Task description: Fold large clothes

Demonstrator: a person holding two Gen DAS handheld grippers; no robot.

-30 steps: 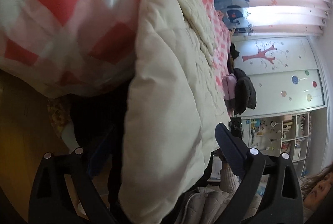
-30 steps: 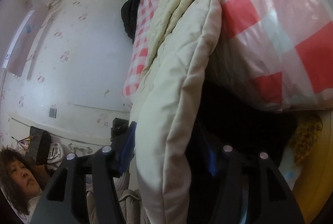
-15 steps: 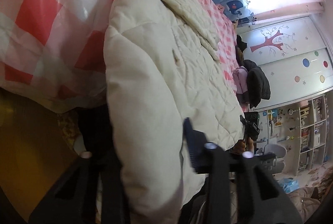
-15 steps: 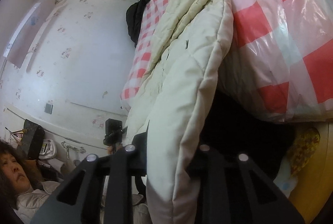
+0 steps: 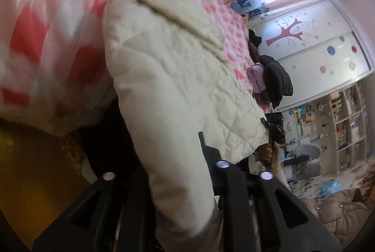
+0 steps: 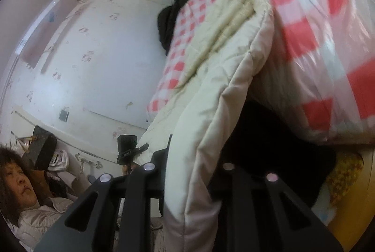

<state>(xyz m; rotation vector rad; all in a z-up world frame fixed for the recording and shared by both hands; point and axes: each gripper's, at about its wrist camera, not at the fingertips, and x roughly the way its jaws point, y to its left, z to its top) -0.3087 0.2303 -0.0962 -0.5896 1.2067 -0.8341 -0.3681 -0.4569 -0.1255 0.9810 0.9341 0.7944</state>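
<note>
1. Your left gripper (image 5: 168, 172), jaws just closed in, pinches the cream quilted jacket (image 5: 178, 78) by its near edge.
2. Your right gripper (image 6: 189, 172), jaws reopened a touch, also clamps the jacket edge.
3. The jacket stretches away from both grippers across the pink checked bedding (image 5: 44, 41).

Checked bedding (image 5: 42, 24) blurred, cream jacket (image 5: 178, 88) hem cut off — fingertips hidden

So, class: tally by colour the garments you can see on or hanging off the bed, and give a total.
Cream: 1, the quilted jacket
Black: 1, the black jacket
Pink: 1, the pink garment
Total: 3
</note>
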